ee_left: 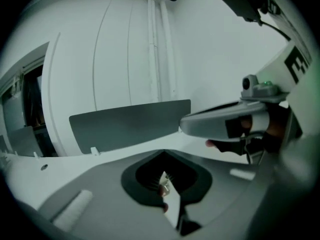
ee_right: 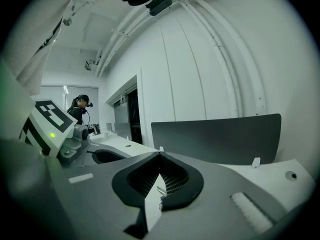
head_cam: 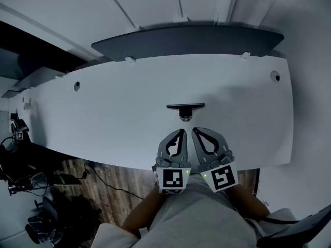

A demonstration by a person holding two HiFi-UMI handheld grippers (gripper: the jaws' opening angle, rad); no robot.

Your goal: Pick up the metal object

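A small dark metal object (head_cam: 185,108), a flat bar with a round knob under it, lies on the white desk (head_cam: 114,112), just beyond both grippers. My left gripper (head_cam: 181,132) and right gripper (head_cam: 195,132) are side by side at the desk's near edge, tips pointing at the object but short of it. Both are shut with nothing between the jaws. In the left gripper view the shut left gripper (ee_left: 163,153) fills the lower frame, with the right gripper (ee_left: 225,123) beside it. The right gripper view shows its shut jaws and the left gripper (ee_right: 64,136).
A dark grey divider panel (head_cam: 186,40) stands along the desk's far edge, with white wall behind. Cable holes (head_cam: 76,86) (head_cam: 275,77) sit near the desk's ends. Wood floor with cables and equipment (head_cam: 31,190) lies lower left. A person (ee_right: 80,106) stands far off.
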